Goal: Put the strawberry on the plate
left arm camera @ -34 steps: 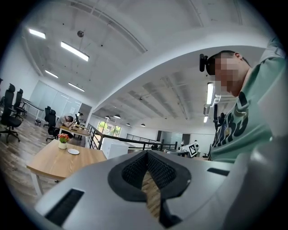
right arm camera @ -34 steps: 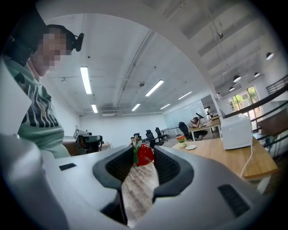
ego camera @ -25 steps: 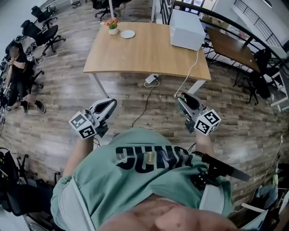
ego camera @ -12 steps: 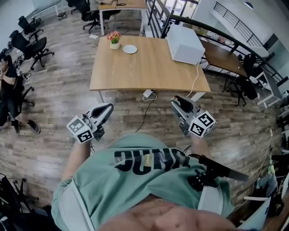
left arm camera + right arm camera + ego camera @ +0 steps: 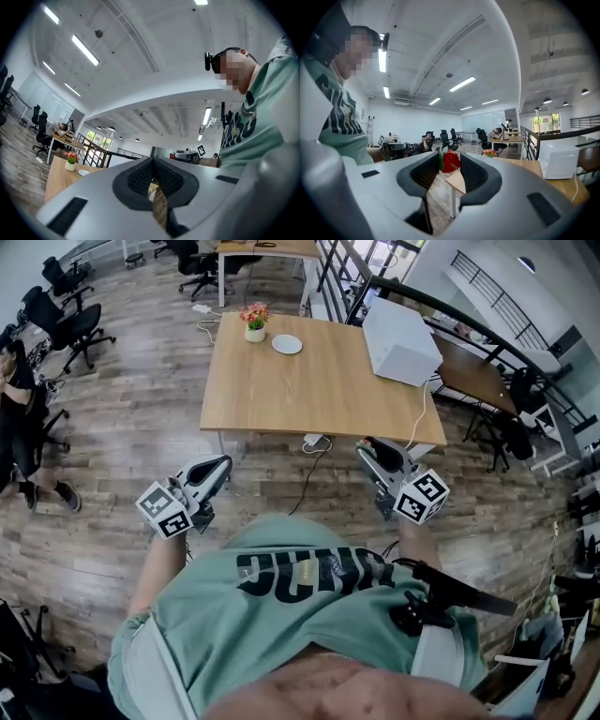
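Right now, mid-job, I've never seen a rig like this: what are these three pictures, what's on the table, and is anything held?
There is no robot: a person holds a two-jaw gripper in each hand. The head view looks down from a camera on the person's head; the two gripper views ride on the grippers and look along their jaws. The right gripper is closed on a red strawberry. The left gripper has its jaw tips together with nothing between. Ahead stands a wooden table bearing a small white plate, a pot of flowers and a white box.
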Demonstrator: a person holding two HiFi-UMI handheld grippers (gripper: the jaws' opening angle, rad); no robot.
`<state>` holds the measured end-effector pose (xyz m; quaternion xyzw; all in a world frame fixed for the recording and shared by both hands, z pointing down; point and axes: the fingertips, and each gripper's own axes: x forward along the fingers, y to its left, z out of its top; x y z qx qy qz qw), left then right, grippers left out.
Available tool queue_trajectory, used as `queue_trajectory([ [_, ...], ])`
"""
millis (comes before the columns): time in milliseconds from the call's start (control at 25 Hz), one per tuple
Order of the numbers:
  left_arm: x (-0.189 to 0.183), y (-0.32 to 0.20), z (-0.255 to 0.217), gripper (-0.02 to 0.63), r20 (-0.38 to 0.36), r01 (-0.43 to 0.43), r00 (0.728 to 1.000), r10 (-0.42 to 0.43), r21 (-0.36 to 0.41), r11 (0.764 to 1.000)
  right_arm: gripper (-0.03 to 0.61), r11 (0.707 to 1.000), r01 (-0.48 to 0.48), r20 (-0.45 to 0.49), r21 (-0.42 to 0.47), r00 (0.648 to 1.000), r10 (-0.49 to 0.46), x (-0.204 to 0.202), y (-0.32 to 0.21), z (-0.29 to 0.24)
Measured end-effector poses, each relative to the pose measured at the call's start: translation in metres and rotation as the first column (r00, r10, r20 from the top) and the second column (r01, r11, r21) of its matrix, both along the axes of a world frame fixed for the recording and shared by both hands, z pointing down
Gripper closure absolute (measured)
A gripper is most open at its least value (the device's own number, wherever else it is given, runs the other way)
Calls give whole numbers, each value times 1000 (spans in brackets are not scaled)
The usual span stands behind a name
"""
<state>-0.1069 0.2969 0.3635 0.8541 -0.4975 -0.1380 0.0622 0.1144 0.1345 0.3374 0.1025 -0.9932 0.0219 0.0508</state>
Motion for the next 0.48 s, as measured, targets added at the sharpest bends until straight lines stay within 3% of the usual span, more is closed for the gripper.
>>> queue_trajectory([
  [280, -8, -34, 14, 609, 2, 51, 999, -51, -28, 998, 431, 998, 55, 4, -23, 999, -55, -20, -48, 17],
  [480, 0, -84, 11, 609, 53, 130, 990, -128, -38, 991, 431, 989, 148, 38, -23, 988, -147, -26, -114, 24],
])
